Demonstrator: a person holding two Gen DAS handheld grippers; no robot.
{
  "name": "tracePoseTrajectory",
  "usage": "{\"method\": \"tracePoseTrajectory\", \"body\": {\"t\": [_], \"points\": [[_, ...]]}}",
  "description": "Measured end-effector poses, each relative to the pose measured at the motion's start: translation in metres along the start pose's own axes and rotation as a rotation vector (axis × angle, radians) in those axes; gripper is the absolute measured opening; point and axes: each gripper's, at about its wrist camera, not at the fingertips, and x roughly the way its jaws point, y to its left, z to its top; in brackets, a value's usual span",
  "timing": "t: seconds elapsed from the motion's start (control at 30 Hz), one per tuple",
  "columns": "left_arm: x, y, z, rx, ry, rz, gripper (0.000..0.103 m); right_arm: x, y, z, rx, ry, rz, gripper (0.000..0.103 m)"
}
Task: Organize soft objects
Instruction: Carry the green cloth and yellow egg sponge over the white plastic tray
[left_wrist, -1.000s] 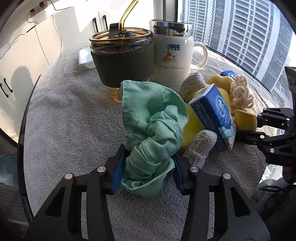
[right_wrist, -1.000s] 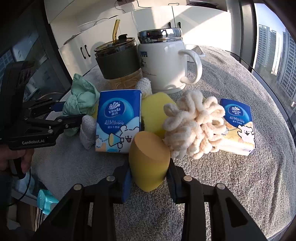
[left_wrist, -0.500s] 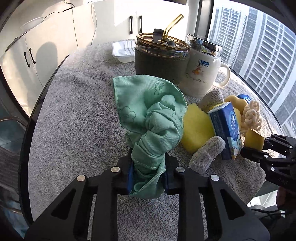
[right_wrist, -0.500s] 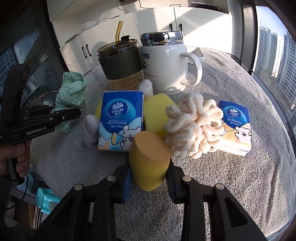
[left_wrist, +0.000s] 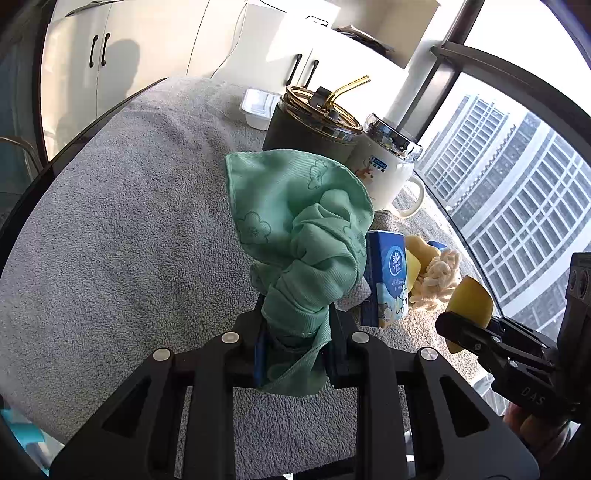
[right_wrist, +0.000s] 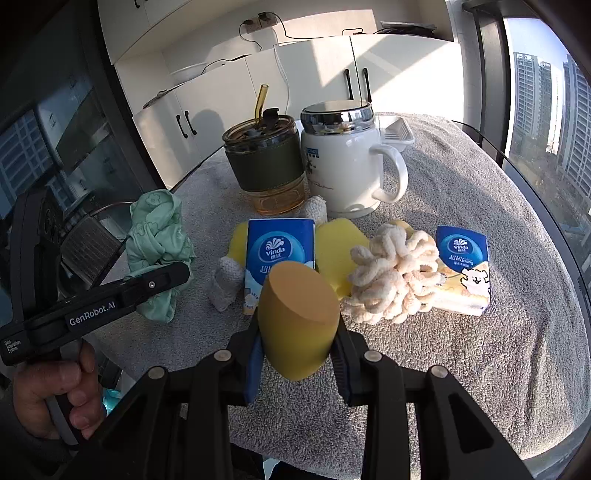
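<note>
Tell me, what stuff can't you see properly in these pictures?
- Yellow toy: right view, the tissue pack and sponge cover its middle; left view, the cloth hides most of it.
- Second tissue pack: left view, only a blue sliver shows.
- Tray: right view, half behind the mug.
- Mug's small print: too tiny in both.

You have two tools in view: the left tool (left_wrist: 295, 347) and the right tool (right_wrist: 297, 347). Behind the white mug (right_wrist: 341, 170), the one mug here, sits one white tray (right_wrist: 397, 134); at its left stands one glass tumbler (right_wrist: 266, 166) with a straw. In front of the mug you can count two blue tissue packs (right_wrist: 279, 251) (right_wrist: 463, 269), one cream knotted rope bundle (right_wrist: 391, 277), one green cloth (left_wrist: 299, 236) and one yellow egg-shaped sponge (right_wrist: 297, 325). One grey towel (right_wrist: 480, 369) covers the bench.
</note>
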Motion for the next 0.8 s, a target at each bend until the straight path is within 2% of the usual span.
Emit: {"method": "tracePoseTrajectory", "body": {"t": [0.2, 0.47, 0.8], "points": [[-0.010, 0.004, 0.007, -0.011, -0.054, 0.032, 0.022, -0.013, -0.005, 0.011, -0.002, -0.032, -0.027, 0.034], [-0.008, 0.008, 0.009, 0.020, -0.028, 0.050, 0.022, -0.028, -0.026, 0.029, 0.007, -0.047, -0.036, 0.034], [-0.026, 0.017, 0.067, 0.090, -0.131, 0.089, 0.022, -0.036, -0.060, 0.068, -0.023, -0.040, -0.037, 0.034]]}}
